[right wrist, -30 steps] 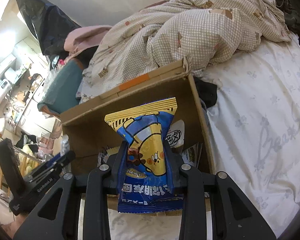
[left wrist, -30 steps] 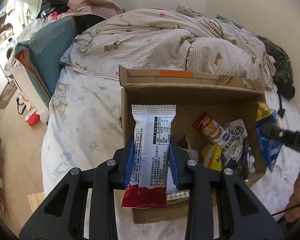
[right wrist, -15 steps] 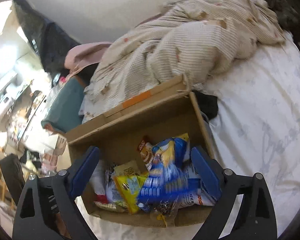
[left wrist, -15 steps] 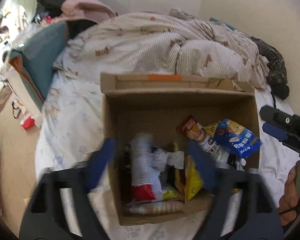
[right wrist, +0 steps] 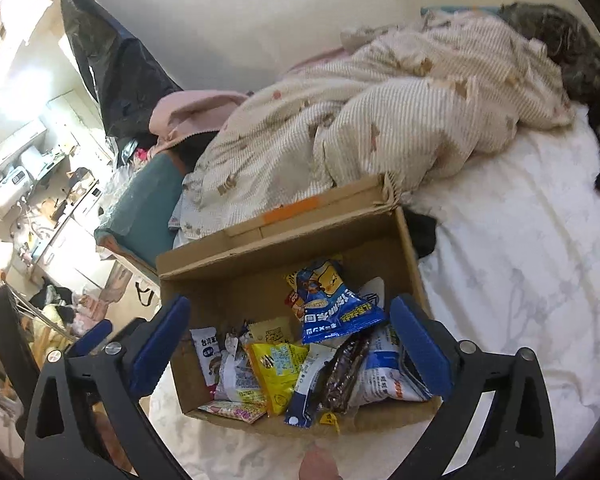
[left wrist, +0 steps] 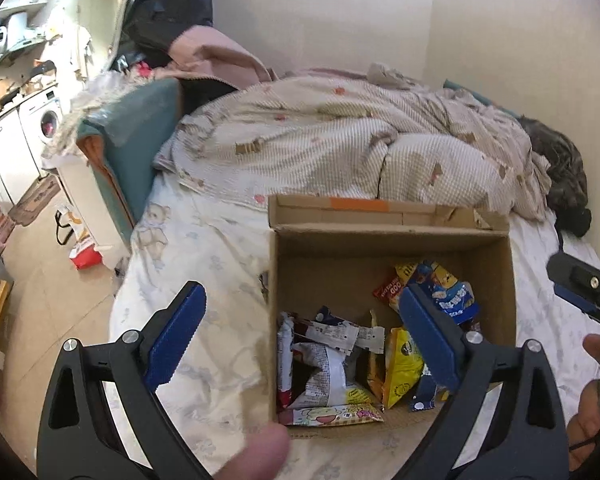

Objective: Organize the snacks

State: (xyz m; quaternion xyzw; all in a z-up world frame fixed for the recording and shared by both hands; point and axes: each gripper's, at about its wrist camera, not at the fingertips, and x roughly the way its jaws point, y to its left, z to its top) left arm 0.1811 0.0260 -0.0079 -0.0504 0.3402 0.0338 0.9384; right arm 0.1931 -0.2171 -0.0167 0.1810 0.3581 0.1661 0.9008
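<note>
An open cardboard box (left wrist: pixel 388 242) stands on the bed and holds several snack packets. The red-and-white packet (left wrist: pixel 286 354) lies at its left side. The blue-and-yellow packet (right wrist: pixel 332 304) lies on top of the pile, also seen in the left wrist view (left wrist: pixel 446 290). A yellow packet (right wrist: pixel 278 372) lies among them. My left gripper (left wrist: pixel 300 336) is open and empty above the box's near left edge. My right gripper (right wrist: pixel 290 344) is open and empty above the box's front.
The box (right wrist: pixel 260 248) sits on a white sheet (right wrist: pixel 520 280). A crumpled checked duvet (left wrist: pixel 340 148) lies behind it. A teal headboard (left wrist: pixel 140 140) and floor (left wrist: pixel 40 280) are at the left. The other gripper (left wrist: pixel 584 288) shows at the right edge.
Both grippers opened and dropped their packets into the box. The red-and-white packet and the blue-and-yellow packet now lie inside. Both grippers have pulled back and up.
</note>
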